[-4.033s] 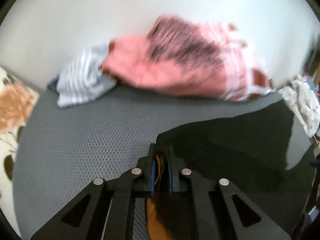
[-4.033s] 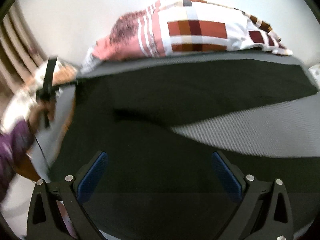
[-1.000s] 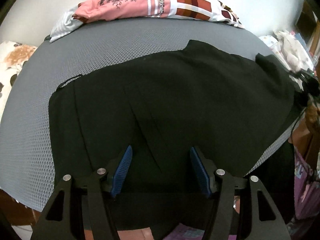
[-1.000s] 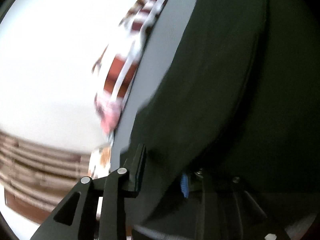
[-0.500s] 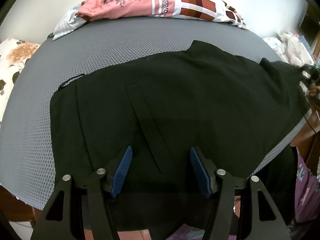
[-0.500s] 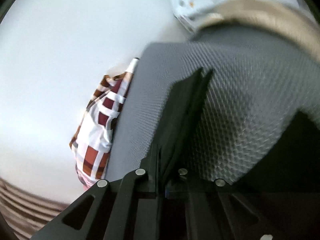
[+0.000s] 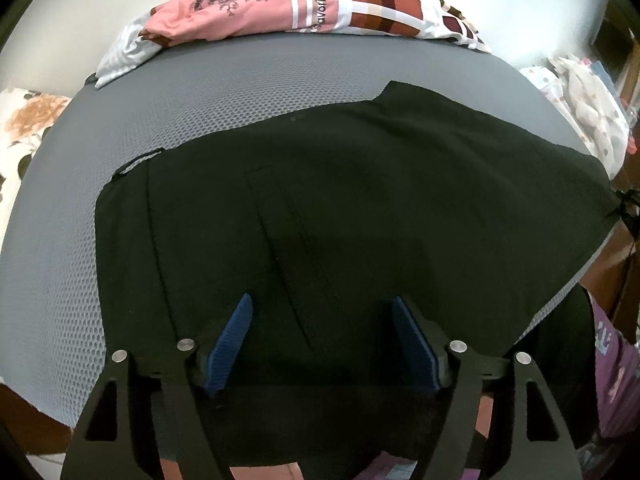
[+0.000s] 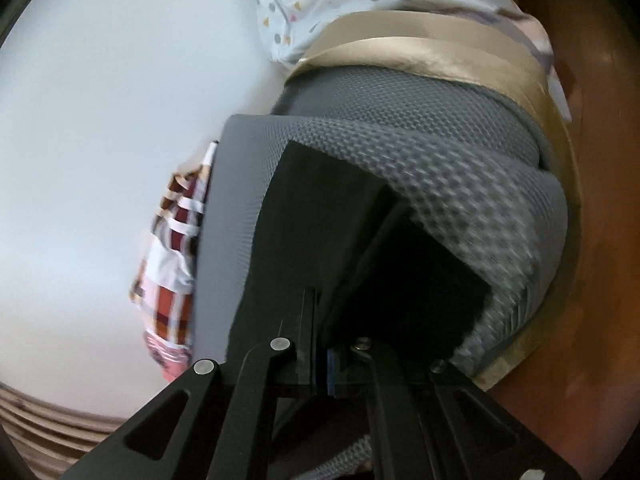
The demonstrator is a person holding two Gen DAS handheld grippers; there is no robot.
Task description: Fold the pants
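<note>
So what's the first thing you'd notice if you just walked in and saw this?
The big black pants spread across the grey bed, right in the middle. Behind them, a bright pink and checked pillow lies against the white wall. The left hand-held gripper hangs open above the pants, while the right hand-held gripper pinches their edge.

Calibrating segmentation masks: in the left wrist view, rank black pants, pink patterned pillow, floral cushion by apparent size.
1. black pants, largest by far, also nearest the camera
2. pink patterned pillow, farther back
3. floral cushion, smallest, cut off by the frame edge
</note>
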